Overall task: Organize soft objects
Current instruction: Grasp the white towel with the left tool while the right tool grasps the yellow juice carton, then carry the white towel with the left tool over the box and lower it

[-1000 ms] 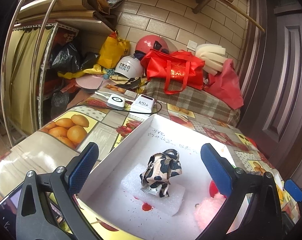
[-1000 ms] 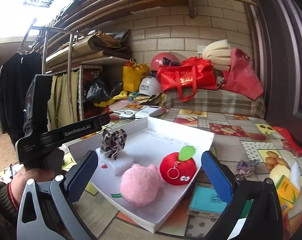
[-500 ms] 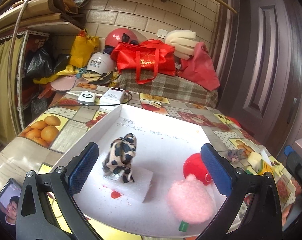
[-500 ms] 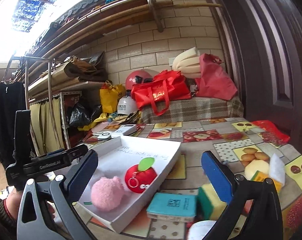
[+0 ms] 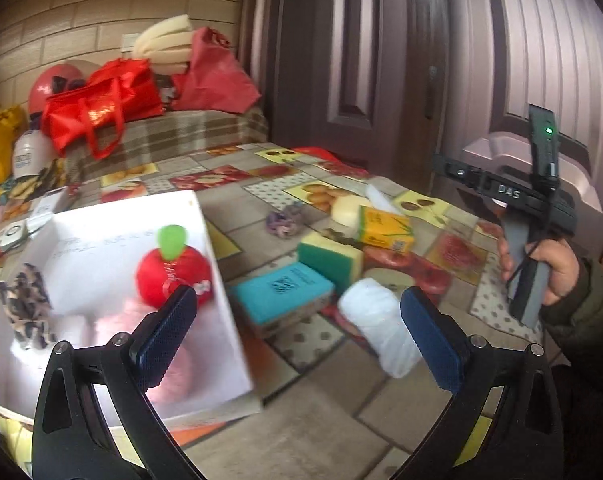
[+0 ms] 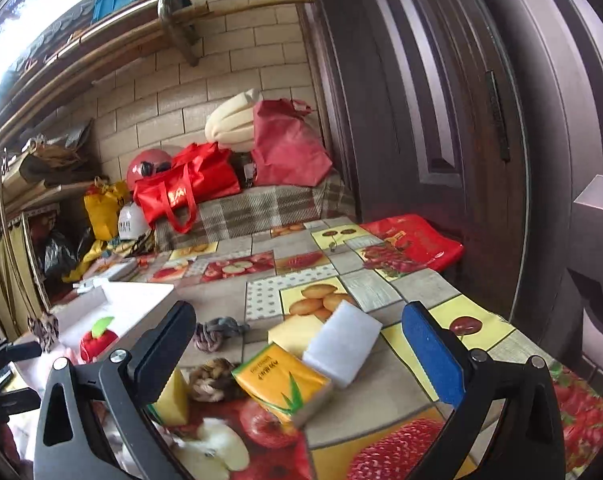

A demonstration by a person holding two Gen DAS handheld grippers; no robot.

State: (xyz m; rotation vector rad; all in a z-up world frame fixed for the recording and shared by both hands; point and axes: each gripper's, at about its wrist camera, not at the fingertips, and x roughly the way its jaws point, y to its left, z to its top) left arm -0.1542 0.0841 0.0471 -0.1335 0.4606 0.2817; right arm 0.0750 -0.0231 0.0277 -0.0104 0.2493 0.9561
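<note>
**Soft things half sorted, both tongs empty**

Soft objects lie in two groups. Ahead and to the left of the left gripper [image 5: 297,326], the white tray [image 5: 221,312] holds a red apple plush [image 5: 169,276] with a green leaf and a leopard-print scrunchie [image 5: 25,308]. Between that gripper's widely spread fingers lie a teal packet [image 5: 281,296], a green-and-yellow sponge [image 5: 331,258] and a white roll [image 5: 377,328] on the fruit-print tablecloth [image 5: 321,420]. The right gripper [image 6: 297,348], also spread wide and holding nothing, frames an orange tissue pack [image 6: 281,384] with small unreadable print, a white foam block [image 6: 341,344] leaning on it, and a grey knotted scrunchie [image 6: 215,332] just ahead. The left view shows "DAS" on the right gripper's body.
</note>
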